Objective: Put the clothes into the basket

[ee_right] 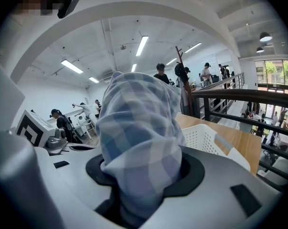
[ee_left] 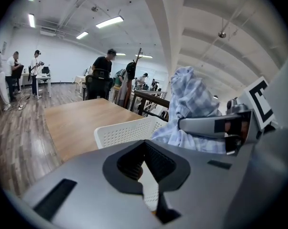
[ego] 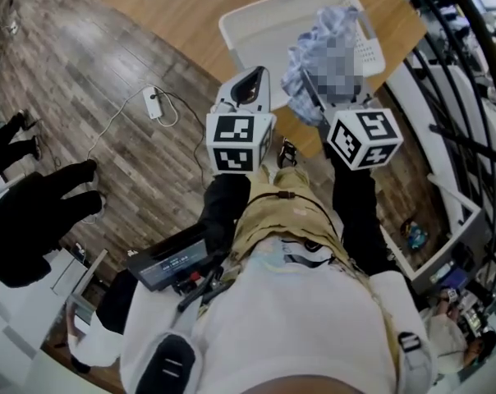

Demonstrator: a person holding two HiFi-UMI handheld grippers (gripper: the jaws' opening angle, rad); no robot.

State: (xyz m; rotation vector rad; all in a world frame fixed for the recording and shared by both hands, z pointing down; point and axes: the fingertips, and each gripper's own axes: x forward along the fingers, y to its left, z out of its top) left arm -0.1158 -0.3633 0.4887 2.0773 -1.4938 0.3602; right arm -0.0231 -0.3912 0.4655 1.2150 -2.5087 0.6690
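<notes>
Right hand-held gripper (ee_right: pixel 141 185) is clenched on the cloth (ee_right: pixel 134 128), a soft blue-and-white check fabric bunched into a tall lump that fills the space between its jaws. Left hand-held gripper (ee_left: pixel 146 173) is held just beside it. Its jaws seem a little apart with nothing between them, though the dark recess makes the gap hard to judge. Both arms, in black sleeves (ego: pixel 223 208), reach forward side by side at about the same level.

Ahead lies a wide counter (ego: pixel 158 6) of pale, smooth wood, set on a darker plank floor (ego: pixel 75 72). On it stands the basket (ego: pixel 236 31): white plastic, rectangular, with rounded corners and walls pierced by rows of small holes. From the head view the cloth is over the basket's right half, held up in the air by the right tool.

Only the head view shows a small white adapter (ego: pixel 153 103) with its cable on the floor. Only the left gripper view shows the right tool in profile, with the cloth rising above its jaws.
</notes>
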